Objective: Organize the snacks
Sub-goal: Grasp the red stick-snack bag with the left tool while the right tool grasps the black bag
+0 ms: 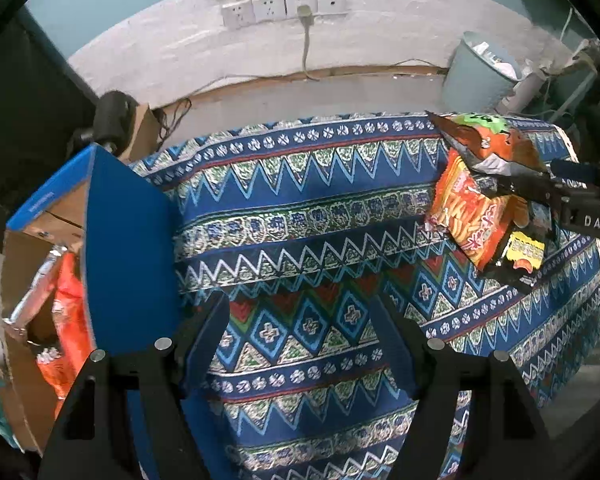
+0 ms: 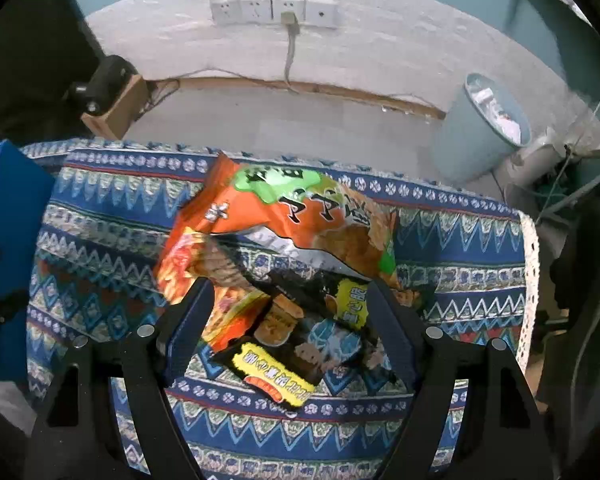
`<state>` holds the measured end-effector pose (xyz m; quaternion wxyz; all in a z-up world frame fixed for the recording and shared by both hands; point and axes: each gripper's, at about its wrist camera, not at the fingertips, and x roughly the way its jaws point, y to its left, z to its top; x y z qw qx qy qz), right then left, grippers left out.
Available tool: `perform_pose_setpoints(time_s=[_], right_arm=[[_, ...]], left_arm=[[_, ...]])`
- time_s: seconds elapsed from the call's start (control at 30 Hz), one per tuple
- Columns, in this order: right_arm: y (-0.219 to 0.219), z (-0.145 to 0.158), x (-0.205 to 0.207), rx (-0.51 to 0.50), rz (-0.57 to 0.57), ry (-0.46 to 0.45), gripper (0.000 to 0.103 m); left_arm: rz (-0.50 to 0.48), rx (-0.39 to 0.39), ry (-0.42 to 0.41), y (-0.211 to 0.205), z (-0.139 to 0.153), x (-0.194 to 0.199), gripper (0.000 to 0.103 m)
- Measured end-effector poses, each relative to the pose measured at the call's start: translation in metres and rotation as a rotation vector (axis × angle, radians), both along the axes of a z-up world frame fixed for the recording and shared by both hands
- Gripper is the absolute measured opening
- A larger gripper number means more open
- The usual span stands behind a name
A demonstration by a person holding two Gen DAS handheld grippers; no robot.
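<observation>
Right tool (image 2: 288,312) hangs open over the snack pile (image 2: 284,264) on the cloth-covered counter (image 2: 460,300); lower it squarely and pinch one packet only. Left tool (image 1: 300,320), open and empty, waits beside the box (image 1: 128,248)

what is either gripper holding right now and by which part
Nothing is held. The left gripper is open over bare tablecloth; the right gripper is open above the snack packets.

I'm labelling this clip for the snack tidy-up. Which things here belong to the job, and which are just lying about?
Part of the job:
- snack packets piled on the patterned cloth
- cardboard box already holding packets
- right tool, open over the pile
- left tool, open, empty

Just lying about:
- bin
- wall sockets and cable
</observation>
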<state>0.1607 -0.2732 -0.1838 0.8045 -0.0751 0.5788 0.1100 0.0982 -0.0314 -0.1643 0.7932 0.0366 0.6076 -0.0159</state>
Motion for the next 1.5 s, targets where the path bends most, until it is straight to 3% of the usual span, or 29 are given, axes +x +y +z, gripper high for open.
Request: perform_pose_setpoints(time_s=[0.27,0.57,0.8,0.9,1.03,1.23,1.5], right_arm=[[0.012,-0.028,0.008,-0.095,0.030,0.033,0.079],[0.057,-0.038,-0.017,-0.084,0.166,0.090,0.079],[0.080,-0.041,-0.024,-0.034,0.212,0.103,0.079],[0.071,-0.030,-0.026,-0.042,0.166,0.077,0.079],[0.042,-0.017,-0.032,-0.001,0.018,0.058,0.081],[-0.006,-0.030,-0.039,0.108,-0.222,0.099,0.081],[-0.011,-0.061,-0.034,0.124,-0.265,0.154,0.081]], left_arm=[[-0.003,-0.019,0.041,-0.007,-0.019,0.014,0.074],[-0.026,-0.025,0.064,-0.009,-0.024,0.011,0.074],[-0.017,-0.043,0.050,-0.003,-0.015,0.004,0.079],[-0.011,-0.065,0.050,-0.003,-0.013,0.004,0.079],[-0.031,-0.115,0.049,-0.012,-0.011,0.009,0.079],[-0.118,-0.121,0.028,-0.038,-0.013,0.018,0.082],[-0.181,-0.114,0.032,-0.062,-0.026,0.026,0.082]])
